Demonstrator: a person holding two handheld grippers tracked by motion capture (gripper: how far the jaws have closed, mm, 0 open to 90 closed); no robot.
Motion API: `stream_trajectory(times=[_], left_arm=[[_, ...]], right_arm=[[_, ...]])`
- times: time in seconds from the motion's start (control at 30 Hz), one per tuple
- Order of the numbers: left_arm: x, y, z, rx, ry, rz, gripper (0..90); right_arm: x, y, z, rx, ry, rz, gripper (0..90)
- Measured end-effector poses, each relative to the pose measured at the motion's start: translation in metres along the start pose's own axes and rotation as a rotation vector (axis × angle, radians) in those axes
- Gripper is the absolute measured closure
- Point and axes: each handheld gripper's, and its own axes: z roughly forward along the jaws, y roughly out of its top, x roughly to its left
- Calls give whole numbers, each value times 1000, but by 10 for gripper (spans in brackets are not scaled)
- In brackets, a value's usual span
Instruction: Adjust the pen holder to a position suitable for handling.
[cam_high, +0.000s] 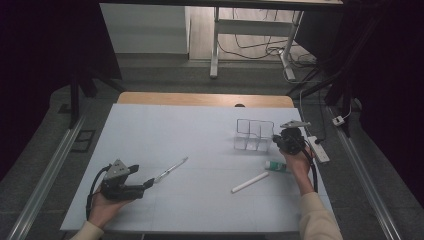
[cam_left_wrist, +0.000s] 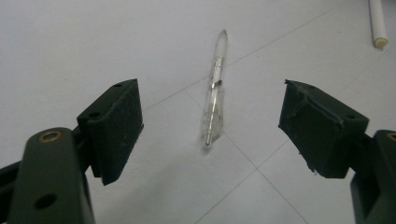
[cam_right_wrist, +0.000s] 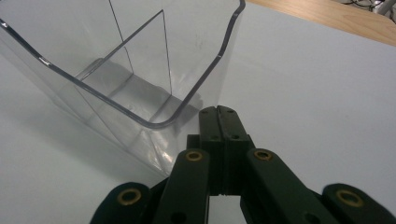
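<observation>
On the white bench (cam_high: 200, 150), the left gripper (cam_left_wrist: 212, 126) hangs with its fingers wide apart, a clear pen (cam_left_wrist: 214, 105) lying flat between and just ahead of them, untouched. The right gripper (cam_right_wrist: 218, 116) has its fingers pressed together, empty, tips against the outer wall of the clear compartment organizer (cam_right_wrist: 140, 74) standing near the bench's far right.
</observation>
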Motion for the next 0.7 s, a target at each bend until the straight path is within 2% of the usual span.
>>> stream_trajectory(times=[0.7], left_arm=[[0, -1, 1, 4, 1, 0, 215]], right_arm=[[25, 14, 14, -5, 43, -50, 891]])
